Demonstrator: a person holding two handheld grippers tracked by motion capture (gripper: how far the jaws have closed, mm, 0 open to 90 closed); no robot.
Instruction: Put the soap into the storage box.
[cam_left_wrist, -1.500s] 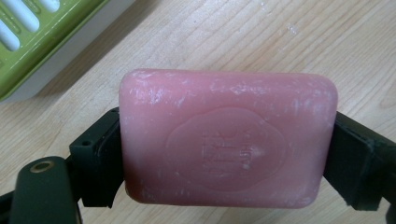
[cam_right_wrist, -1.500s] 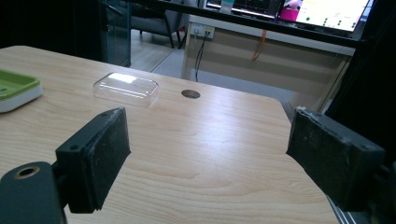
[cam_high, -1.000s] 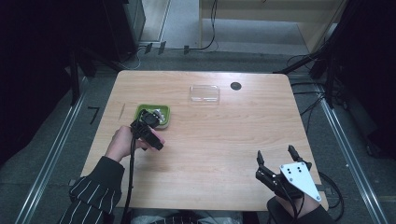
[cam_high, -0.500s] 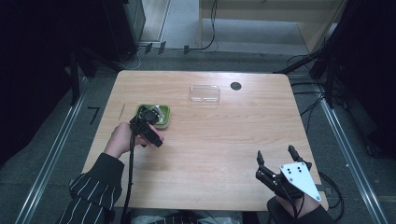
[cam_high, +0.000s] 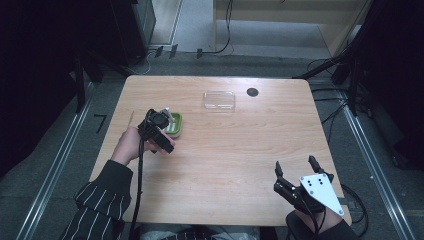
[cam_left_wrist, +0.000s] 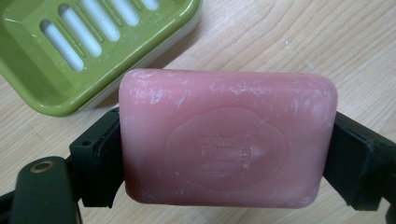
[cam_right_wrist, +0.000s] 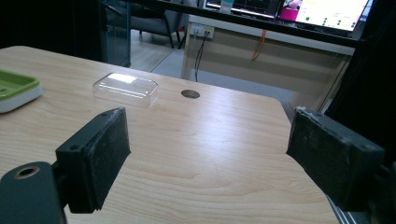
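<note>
1. Currently the left gripper (cam_high: 159, 131) is hovering over the left part of the wooden table (cam_high: 230, 165), its jaws pinching a pink soap bar (cam_left_wrist: 228, 138) by its two short ends.
2. Seen in the left gripper view, the soap bar is hanging above bare wood, just beside the green soap dish (cam_left_wrist: 70, 51), whose slotted floor is lying open.
3. From the high view, that dish (cam_high: 175, 125) is sitting just past the gripper, partly hidden by it.
4. Meanwhile the right gripper (cam_high: 295, 172) is resting near the table's near right corner, its jaws spread wide and gripping nothing.
5. Farther off, a clear plastic lid (cam_right_wrist: 125, 88) is lying near the far edge, with a small dark disc (cam_right_wrist: 190, 94) close beside it.
</note>
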